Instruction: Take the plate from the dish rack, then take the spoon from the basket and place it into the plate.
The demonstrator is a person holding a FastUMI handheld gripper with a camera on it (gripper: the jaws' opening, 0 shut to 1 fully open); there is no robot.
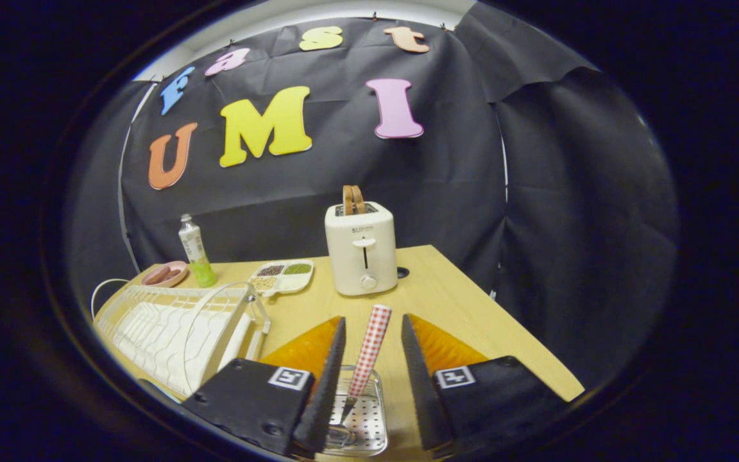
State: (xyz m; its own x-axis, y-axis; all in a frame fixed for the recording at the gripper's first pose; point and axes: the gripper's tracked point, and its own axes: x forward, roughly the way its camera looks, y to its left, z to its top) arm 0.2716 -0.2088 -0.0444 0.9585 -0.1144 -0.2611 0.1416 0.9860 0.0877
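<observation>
Spoon step in hand. Gripper [373, 333] fingers apart, straddling the spoon [369, 350], which stands in the basket [369, 423] between them. Plate [215, 333] apparently still in dish rack [151, 321]. Next: close on handle, lift.

gripper [373, 333] | fingers [331, 372]: black ribbed pads, orange backs | black mounts, square tag markers
</observation>
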